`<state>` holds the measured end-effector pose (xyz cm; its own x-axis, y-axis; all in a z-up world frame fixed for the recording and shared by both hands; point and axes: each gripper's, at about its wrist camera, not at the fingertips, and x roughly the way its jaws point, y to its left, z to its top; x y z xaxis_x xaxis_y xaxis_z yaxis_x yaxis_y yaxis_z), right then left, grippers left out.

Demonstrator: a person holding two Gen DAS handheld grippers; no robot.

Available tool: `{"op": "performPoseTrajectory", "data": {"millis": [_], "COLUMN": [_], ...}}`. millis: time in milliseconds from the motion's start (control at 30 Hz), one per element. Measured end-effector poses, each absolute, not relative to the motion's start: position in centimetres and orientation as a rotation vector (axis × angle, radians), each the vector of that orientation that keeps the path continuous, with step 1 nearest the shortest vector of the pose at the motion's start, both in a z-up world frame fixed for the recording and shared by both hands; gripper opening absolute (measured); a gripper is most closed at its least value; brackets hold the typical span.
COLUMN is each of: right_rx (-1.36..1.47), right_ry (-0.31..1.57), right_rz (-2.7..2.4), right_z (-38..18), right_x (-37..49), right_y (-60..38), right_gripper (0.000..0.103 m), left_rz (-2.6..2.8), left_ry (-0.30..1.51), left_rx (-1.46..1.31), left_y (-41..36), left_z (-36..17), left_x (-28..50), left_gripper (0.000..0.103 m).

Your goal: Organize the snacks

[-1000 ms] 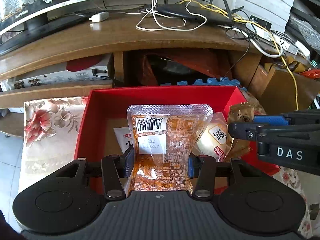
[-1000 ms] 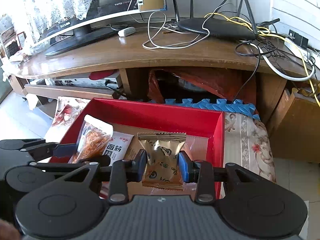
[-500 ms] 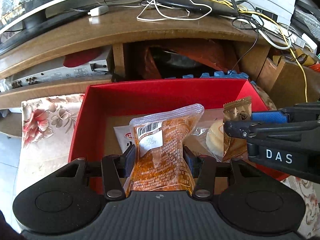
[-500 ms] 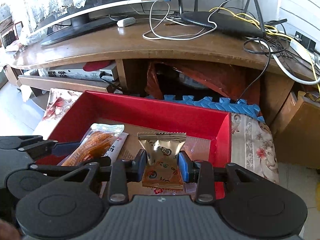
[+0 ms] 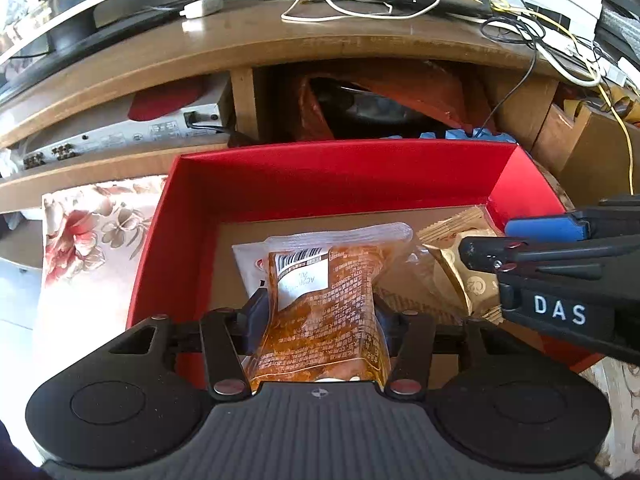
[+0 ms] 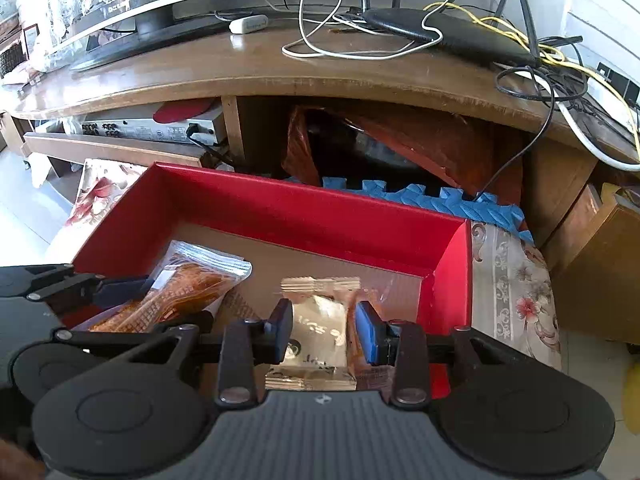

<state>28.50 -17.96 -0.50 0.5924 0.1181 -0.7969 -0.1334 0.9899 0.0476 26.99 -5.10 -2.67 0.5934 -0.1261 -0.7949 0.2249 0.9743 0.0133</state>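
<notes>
A glossy clear-plastic orange snack pouch (image 5: 320,304) and a shiny gold foil wrapper (image 6: 316,336) lie in a red box (image 5: 320,176) with satin-smooth walls and a matt cardboard floor, set on flowered cloth (image 5: 92,236) before a polished wooden desk (image 6: 256,68).

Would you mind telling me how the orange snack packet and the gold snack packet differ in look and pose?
The orange snack packet is clear plastic with a white barcode label; the gold snack packet is opaque foil. The orange one looks bigger than the gold one. The orange one sits in the left gripper, the gold one in the right gripper. Both are over the red box.
</notes>
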Motion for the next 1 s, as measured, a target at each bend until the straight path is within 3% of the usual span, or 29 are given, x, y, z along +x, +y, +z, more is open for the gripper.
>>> {"op": "performPoseTrajectory", "data": {"millis": [333, 1000], "right_rx": [0.013, 0.051], "right_ry": [0.917, 0.869], "right_rz": [0.146, 0.14], "right_z": [-0.1, 2.2], "right_x": [28.5, 26.6], "right_y": [-18.3, -18.9], "right_gripper": [0.034, 0.039], "left_rz": [-0.206, -0.221], "left_ry": [0.901, 0.851], "left_rx": [0.082, 0.045], "left_y": [-4.6, -3.9], "left_z": [-2.1, 0.8], "left_x": [27.0, 24.3], "left_gripper": [0.079, 0.085]}}
